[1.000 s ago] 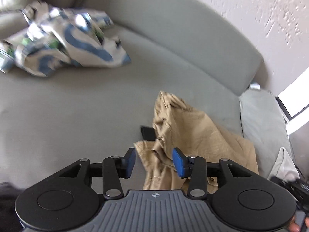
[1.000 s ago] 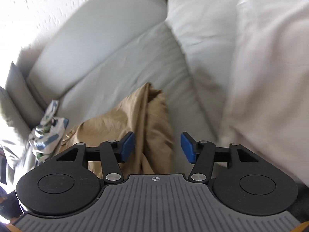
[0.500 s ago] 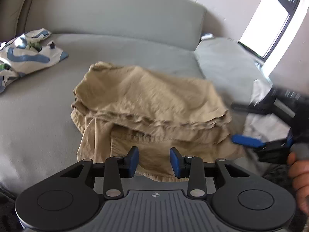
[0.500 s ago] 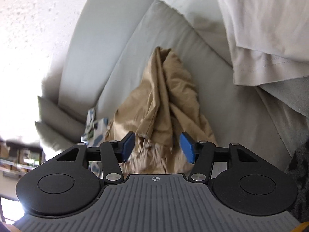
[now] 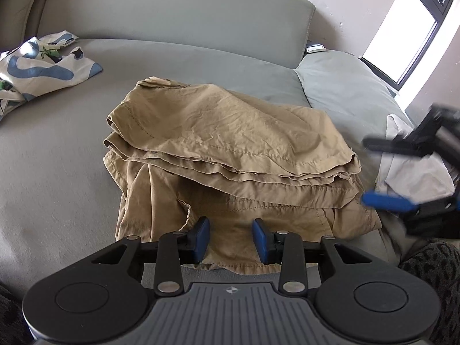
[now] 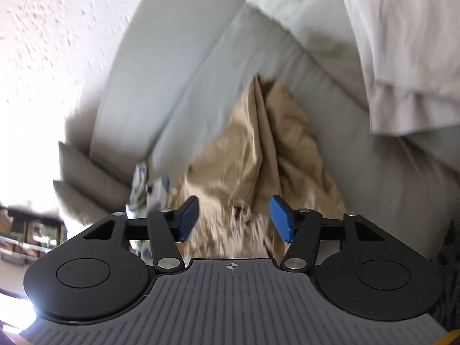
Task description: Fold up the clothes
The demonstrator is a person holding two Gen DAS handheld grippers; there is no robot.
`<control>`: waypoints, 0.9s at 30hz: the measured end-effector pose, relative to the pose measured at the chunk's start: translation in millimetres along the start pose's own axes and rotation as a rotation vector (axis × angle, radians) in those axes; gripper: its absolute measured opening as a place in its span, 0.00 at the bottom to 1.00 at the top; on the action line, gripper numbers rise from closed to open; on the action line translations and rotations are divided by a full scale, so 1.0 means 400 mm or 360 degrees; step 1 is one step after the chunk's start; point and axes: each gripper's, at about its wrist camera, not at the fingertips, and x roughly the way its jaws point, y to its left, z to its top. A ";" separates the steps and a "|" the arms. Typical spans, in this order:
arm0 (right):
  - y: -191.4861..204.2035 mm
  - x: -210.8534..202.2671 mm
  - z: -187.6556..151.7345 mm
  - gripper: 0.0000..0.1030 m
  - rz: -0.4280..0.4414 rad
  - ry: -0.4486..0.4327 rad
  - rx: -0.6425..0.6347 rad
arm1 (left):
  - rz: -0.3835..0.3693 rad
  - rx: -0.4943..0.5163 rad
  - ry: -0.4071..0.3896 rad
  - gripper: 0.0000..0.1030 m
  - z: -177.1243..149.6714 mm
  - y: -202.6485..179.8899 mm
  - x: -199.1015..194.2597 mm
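Where the grey sofa (image 5: 57, 149) meets a textured wall and window, the left view shows the tan garment (image 5: 230, 149) folded in layers mid-seat, the left hand-held gripper (image 5: 231, 239) parted over its near hem, holding nothing, a patterned cloth (image 5: 40, 66) far left. The right view, blurred, shows the right hand-held gripper (image 6: 234, 220) wide and empty above it, a white cloth (image 6: 402, 43) alongside.

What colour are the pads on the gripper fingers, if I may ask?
Blue pads, clearest in the left wrist view.
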 end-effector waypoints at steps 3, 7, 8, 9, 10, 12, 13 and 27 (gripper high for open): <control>0.009 0.018 0.001 0.62 -0.0028 -0.0001 -0.0004 | 0.0012 0.0018 0.0011 0.33 0.002 -0.004 0.001; 0.021 0.042 0.002 0.62 -0.0065 -0.0003 -0.0009 | 0.0032 0.0026 0.0023 0.34 0.004 -0.010 0.002; 0.024 0.048 0.003 0.63 -0.0074 -0.0003 -0.0011 | 0.0038 0.0030 0.0024 0.34 0.004 -0.011 0.002; 0.027 0.054 0.003 0.62 -0.0083 -0.0003 -0.0012 | 0.0041 0.0033 0.0024 0.34 0.004 -0.012 0.002; 0.030 0.060 0.003 0.59 -0.0092 -0.0004 -0.0013 | 0.0042 0.0036 0.0022 0.34 0.003 -0.012 0.001; 0.036 0.072 0.004 0.45 -0.0111 -0.0005 -0.0016 | 0.0040 0.0038 0.0018 0.34 0.002 -0.011 0.001; 0.039 0.078 0.004 0.38 -0.0120 -0.0005 -0.0017 | 0.0038 0.0038 0.0016 0.34 0.001 -0.010 0.002; -0.029 0.108 0.015 0.63 -0.0143 0.0057 0.0391 | 0.0054 0.0044 0.0010 0.34 -0.004 -0.016 0.002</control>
